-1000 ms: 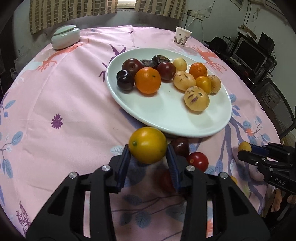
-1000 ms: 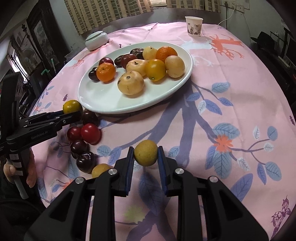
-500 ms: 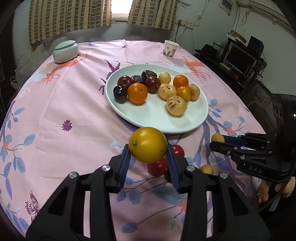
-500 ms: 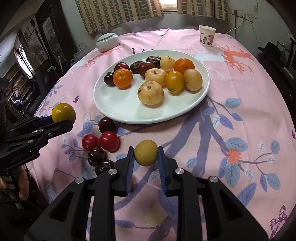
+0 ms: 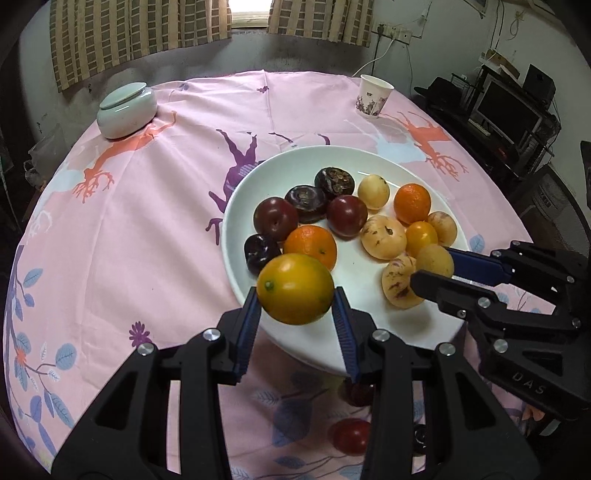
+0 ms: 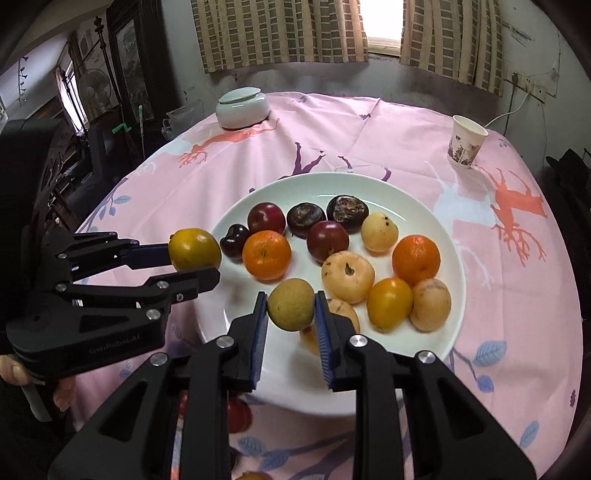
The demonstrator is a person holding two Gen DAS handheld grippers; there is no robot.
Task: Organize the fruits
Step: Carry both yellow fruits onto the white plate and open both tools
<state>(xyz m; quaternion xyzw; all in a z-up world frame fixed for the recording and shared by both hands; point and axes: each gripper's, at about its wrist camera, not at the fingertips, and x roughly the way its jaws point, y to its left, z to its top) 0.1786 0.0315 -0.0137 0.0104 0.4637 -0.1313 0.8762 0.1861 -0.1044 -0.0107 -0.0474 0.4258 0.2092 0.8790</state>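
**Fruit held over the plate in both grippers**

Curtains of checked brown and tan cloth (image 5: 140, 33) hung behind a round table under a pink printed tablecloth (image 5: 155, 206). At the far left of the cloth stood a pale green lidded ceramic jar (image 5: 126, 110). Nearer, the left gripper (image 5: 295, 314) was clamped on a round yellow-orange fruit with a small green stem spot (image 5: 295, 288), its blue-lined pads pressing both sides; the fruit hung above the near left rim of a large white oval plate (image 5: 369, 158). From the right wrist view the same gripper (image 6: 195, 254) came in from the left with that fruit (image 6: 194, 248) at the plate's left edge.

On the plate lay a dark cherry-like fruit (image 5: 261, 253), a bright orange mandarin (image 5: 311, 246), two dark red plums (image 5: 276, 218), two blackish wrinkled fruits (image 5: 307, 198), several pale yellow speckled fruits (image 5: 383, 237), a second mandarin (image 5: 412, 203) and a small yellow-orange fruit (image 5: 421, 236), all crowded in the far half and touching their neighbours.

To the right, the right gripper (image 6: 291, 314) was clenched on a small dull yellow-green round fruit (image 6: 291, 303), held above the plate's near part. In the left wrist view it (image 5: 436, 271) reached in from the right edge with that fruit (image 5: 434, 260) beside the speckled ones.

Red round fruits (image 5: 351, 435) lay on the cloth below the plate, partly hidden by the gripper. A white paper cup with a purple pattern (image 5: 373, 96) stood far right.
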